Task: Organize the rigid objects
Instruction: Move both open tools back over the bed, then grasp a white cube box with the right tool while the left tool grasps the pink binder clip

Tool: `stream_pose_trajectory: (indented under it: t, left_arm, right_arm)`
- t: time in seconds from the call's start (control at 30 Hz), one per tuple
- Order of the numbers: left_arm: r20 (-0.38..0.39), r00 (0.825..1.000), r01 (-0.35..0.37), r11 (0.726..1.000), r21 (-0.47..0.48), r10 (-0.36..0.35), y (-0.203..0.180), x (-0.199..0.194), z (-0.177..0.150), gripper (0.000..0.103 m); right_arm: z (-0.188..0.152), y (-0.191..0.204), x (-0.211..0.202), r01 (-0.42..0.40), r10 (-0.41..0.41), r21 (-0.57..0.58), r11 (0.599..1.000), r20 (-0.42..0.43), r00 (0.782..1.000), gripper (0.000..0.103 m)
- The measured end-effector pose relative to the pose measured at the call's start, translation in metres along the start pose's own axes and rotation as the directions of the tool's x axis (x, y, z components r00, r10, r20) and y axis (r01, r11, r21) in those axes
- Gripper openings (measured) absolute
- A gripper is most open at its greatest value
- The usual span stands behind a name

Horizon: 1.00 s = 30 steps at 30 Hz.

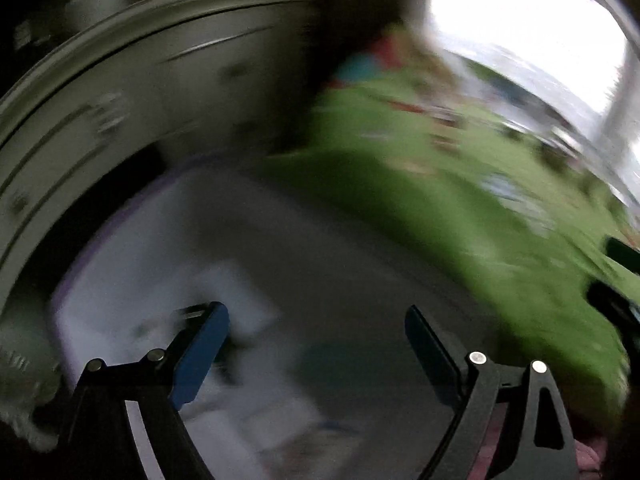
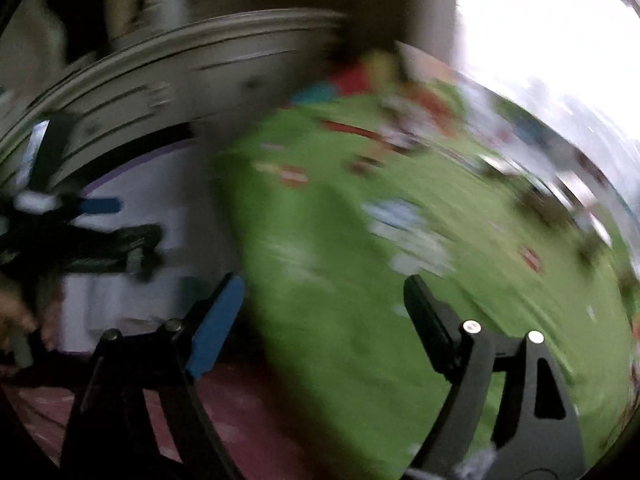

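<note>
Although both views were badly motion-blurred, the left gripper [image 1: 316, 320] showed its fingers spread wide with nothing between them, hanging over a pale grey-white surface [image 1: 280, 240] that could be a floor or a low box; I could not tell which. The right gripper [image 2: 324, 296] was likewise spread and empty, its blue pad [image 2: 216, 328] over the edge where a green cloth [image 2: 340, 280] met a dark red covering [image 2: 240, 408]. The rigid objects to organize appeared only as small smeared blobs [image 2: 412, 236] scattered on the green cloth, well apart from both grippers; their shape and kind were too blurred to name. A white cabinet with drawers [image 1: 132, 92] stood behind, and a bright window [image 1: 520, 12] washed out the upper right. In the right wrist view the left gripper showed at the far left as a dark streak with a blue finger [image 2: 100, 205]. Judged from this, no pick was under way and the task looked barely begun. The risk here was speed: with this much blur, a reach onto soft cloth could land off target, nudge a small piece aside or bury it in a fold, or pinch cloth along with it. Glare from the window could also hide the farther pieces.
</note>
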State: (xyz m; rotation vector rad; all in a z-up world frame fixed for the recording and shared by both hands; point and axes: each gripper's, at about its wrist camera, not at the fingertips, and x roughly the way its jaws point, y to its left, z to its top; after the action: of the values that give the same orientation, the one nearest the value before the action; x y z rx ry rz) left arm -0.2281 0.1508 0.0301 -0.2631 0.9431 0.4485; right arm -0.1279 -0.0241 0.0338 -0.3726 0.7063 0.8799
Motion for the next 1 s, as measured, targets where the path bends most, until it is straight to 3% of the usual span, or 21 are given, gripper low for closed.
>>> stream_pose_trajectory:
  t: [0.1,0.2,0.27,0.3,0.37,0.4,0.57,0.63,0.7,0.83,0.9,1.0]
  left_arm:
    - [-0.052,0.987,0.157,0.977,0.141,-0.151,-0.067,0.007,0.011,0.091]
    - [-0.068,0.956,0.293,0.919,0.265,-0.285,-0.145,0.013,0.028,0.091]
    - [-0.037,0.949,0.304,0.882,0.36,-0.312,-0.187,0.019,0.038,0.091]
    - [-0.021,0.954,0.282,0.871,0.403,-0.299,-0.204,0.027,0.044,0.091]
    - [-0.006,0.968,0.228,0.864,0.45,-0.252,-0.237,0.042,0.054,0.091]
    - [-0.006,0.972,0.21,0.864,0.458,-0.233,-0.252,0.055,0.063,0.091]
    - [-0.017,0.977,0.2,0.889,0.413,-0.212,-0.264,0.099,0.097,0.093]
    - [-0.035,0.969,0.239,0.903,0.356,-0.243,-0.256,0.111,0.105,0.103]
    - [-0.031,0.962,0.266,0.911,0.316,-0.27,-0.251,0.116,0.112,0.103]
    - [-0.021,0.962,0.265,0.916,0.3,-0.272,-0.249,0.114,0.11,0.103]
    - [-0.021,0.964,0.259,0.917,0.303,-0.266,-0.25,0.116,0.111,0.103]
    - [-0.021,0.965,0.256,0.918,0.304,-0.262,-0.25,0.118,0.112,0.103]
  right_arm:
    - [-0.026,-0.071,-0.006,0.099,-0.092,0.202,0.974,-0.043,0.995,0.085]
    - [-0.056,-0.143,-0.021,0.228,-0.202,0.39,0.892,-0.107,0.974,0.085]
    - [-0.069,-0.177,-0.027,0.286,-0.252,0.437,0.853,-0.135,0.958,0.085]
    - [-0.076,-0.197,-0.028,0.323,-0.28,0.455,0.83,-0.161,0.946,0.085]
    - [-0.082,-0.222,-0.025,0.354,-0.298,0.47,0.809,-0.191,0.935,0.085]
    - [-0.083,-0.234,-0.02,0.337,-0.27,0.483,0.808,-0.205,0.941,0.086]
    - [-0.052,-0.262,0.013,0.347,-0.282,0.439,0.829,-0.209,0.937,0.092]
    - [-0.036,-0.269,0.034,0.35,-0.289,0.41,0.842,-0.204,0.935,0.094]
    - [-0.02,-0.282,0.057,0.36,-0.301,0.403,0.841,-0.205,0.931,0.098]
    - [0.012,-0.308,0.089,0.368,-0.303,0.45,0.814,-0.212,0.929,0.1]
    - [0.024,-0.321,0.101,0.404,-0.328,0.462,0.79,-0.24,0.914,0.1]
    - [0.027,-0.328,0.103,0.414,-0.34,0.491,0.766,-0.236,0.91,0.097]
